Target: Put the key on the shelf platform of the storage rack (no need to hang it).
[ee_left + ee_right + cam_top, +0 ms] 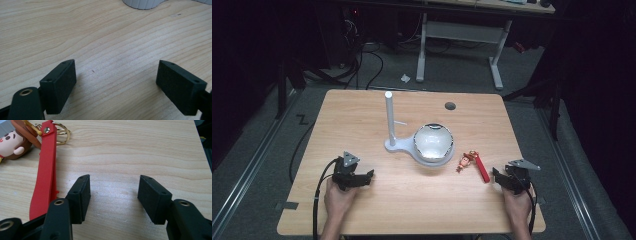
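1. Keychain (472, 164) lies flat on the table (362, 115), at about 4 o'clock from the white stand (390, 125) and just right of the glass bowl (433, 142); it is the thing nearest the right gripper (499, 178), at roughly 10 o'clock from it.
2. Make-up: a red strap (46, 172), a small brown-and-pink figure charm (12, 143) and gold rings (61, 133) joined at a rivet; in the right gripper view the strap runs up the left side, just beside the left jaw, not touching as far as I can tell.
3. Handling, as a judgement: light; strap looks like soft rubber or leatherette, limp, likely to droop and swing once lifted; charm rounded and smooth, apt to slip; rings thin and hard to pinch; nothing looks fragile.
4. Best hold, I judge: across the flat strap near its middle or close to the rivet, jaws pinching its edges or faces; the strap lies low on the wood, so the pads must come right down to the surface.
5. Right gripper: jaws parted, nothing between them but bare wood; held low near the table's right edge at 5 o'clock, hand behind it, pointing forward.
6. Left gripper (362, 177): jaws spread wide over bare wood, holding nothing; rests at 7 o'clock, well apart from the keychain, aimed toward the stand's base (142, 3).
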Demonstrator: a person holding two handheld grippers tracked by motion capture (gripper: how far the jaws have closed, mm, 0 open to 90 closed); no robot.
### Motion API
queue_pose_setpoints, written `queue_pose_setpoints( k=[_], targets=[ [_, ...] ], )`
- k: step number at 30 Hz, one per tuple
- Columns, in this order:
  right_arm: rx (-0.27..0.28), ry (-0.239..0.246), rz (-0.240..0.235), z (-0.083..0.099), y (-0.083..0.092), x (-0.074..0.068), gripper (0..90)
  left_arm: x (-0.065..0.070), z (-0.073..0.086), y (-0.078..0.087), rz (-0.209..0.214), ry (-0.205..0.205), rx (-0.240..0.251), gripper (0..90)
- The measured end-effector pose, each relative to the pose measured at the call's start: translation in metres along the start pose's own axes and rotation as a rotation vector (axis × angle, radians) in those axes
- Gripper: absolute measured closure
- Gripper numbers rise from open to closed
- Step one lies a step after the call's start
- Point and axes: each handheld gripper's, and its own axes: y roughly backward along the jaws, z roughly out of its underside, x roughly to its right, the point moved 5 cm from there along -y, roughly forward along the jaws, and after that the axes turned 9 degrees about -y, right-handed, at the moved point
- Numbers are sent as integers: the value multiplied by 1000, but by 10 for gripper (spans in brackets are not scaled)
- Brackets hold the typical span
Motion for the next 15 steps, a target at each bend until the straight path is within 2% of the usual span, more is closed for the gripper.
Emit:
queue_pose_setpoints(
  k=[11,15],
  targets=[
    [-1,-4,2,0,0,0,434,0,0,0,0,2,1,171],
    [-3,5,-8,0,0,-1,406,0,0,0,0,2,1,174]
  ],
)
